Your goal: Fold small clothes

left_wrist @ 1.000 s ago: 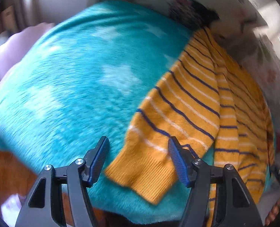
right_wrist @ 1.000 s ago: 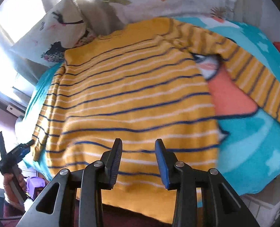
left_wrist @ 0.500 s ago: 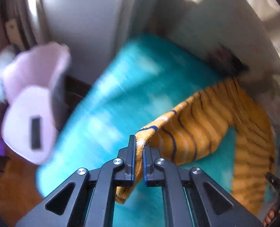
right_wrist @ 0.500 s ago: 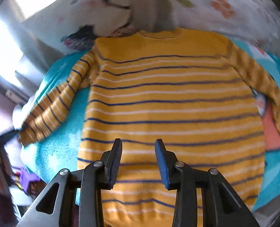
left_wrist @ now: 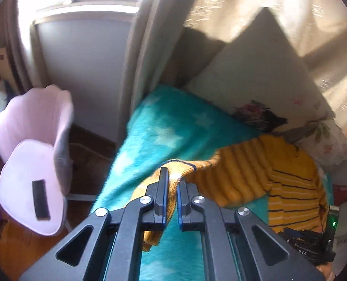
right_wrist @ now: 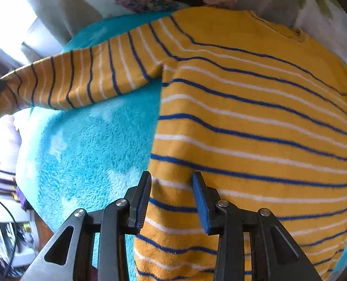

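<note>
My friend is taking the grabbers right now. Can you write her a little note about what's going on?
Left gripper: shut on the sleeve cuff, lifted off the teal blanket.
Right gripper: open, empty, over the side edge of the sweater body.
The yellow striped sweater lies flat, neck toward the pillows, held sleeve stretched out sideways.
Done: sleeve picked up. Left: fold both sleeves in, then fold the body.

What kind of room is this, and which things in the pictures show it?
Most likely a bedroom in a home. A fluffy teal blanket covers what looks like a bed, printed pillows lean behind it, and a pink chair stands on a wooden floor beside curtains.
</note>
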Motion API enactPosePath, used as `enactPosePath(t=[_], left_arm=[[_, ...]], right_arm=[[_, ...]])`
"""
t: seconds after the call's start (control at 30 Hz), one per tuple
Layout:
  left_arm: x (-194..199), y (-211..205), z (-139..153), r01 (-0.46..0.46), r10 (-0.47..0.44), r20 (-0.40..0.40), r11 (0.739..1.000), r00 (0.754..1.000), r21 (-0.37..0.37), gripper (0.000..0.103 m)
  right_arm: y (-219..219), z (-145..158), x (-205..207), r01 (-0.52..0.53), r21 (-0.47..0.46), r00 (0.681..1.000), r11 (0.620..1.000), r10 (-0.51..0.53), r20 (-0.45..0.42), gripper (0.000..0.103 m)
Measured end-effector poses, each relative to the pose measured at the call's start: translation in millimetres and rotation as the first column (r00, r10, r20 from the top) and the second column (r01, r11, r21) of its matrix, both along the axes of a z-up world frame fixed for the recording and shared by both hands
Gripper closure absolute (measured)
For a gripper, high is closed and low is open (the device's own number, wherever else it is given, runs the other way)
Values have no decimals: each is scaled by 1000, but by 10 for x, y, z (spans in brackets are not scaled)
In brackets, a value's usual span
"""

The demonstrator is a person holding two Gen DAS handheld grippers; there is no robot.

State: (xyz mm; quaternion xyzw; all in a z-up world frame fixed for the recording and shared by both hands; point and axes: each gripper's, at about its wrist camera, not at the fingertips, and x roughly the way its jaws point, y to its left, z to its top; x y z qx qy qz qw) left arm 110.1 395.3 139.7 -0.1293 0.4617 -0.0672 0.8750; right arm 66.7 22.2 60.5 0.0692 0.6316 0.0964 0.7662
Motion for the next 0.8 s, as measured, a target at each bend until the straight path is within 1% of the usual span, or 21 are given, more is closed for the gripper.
enactPosePath(t=[0.03,0.1,0.17,0.27,0.33,0.37,0.47,0.57,0.6,0.63,0.67,0.7,0.73,0.77,0.8], left_arm=[[-1,-76,18,12,-12,8,1000,1000,-1,97],[-35,-314,76,50,-50,22,999,999,-14,97],[-81,-601,112,95,-95,27,995,995,-30,97],[-130,-1118,119,170,-171,7,979,985,-109,97],[-161,-1593,108,216,-223,-17,960,975,-176,97],[-164,-1740,100,230,-239,-23,954,971,-193,97],[-193,-2500,103,290,-307,-38,929,951,-231,97],[-230,-3395,133,375,-393,-20,891,919,-257,97],[-226,-3726,121,409,-427,-11,874,904,-262,97],[-227,-3988,87,439,-458,-6,856,889,-273,95],[-218,-4275,8,462,-487,-17,839,873,-287,85],[-201,-4430,-63,465,-497,-41,835,867,-294,70],[-198,-4625,-156,455,-498,-81,837,863,-304,67],[-211,-4723,-218,442,-495,-106,839,863,-317,66],[-270,-4806,-259,439,-499,-115,834,859,-335,65]], right_arm=[[-43,40,-28,10,12,1000,1000,-10,9,64],[-182,185,-114,38,29,998,999,-39,46,57],[-410,334,-227,80,26,992,996,-82,95,55],[-732,425,-371,146,46,981,988,-151,121,55],[-1046,452,-481,205,72,968,976,-213,133,55],[-1179,462,-513,229,83,962,970,-239,136,55],[-1659,476,-659,290,116,940,950,-305,150,55],[-2197,469,-792,333,125,922,935,-351,165,55],[-2381,458,-822,351,131,914,927,-370,167,55],[-2548,438,-853,369,137,906,919,-389,165,55],[-2663,413,-888,382,142,901,913,-402,163,55],[-2820,384,-918,397,148,895,906,-418,157,55],[-2967,355,-951,411,152,889,899,-432,151,55],[-3092,325,-979,419,153,886,895,-440,144,55],[-3201,291,-1001,425,154,885,892,-446,137,54]])
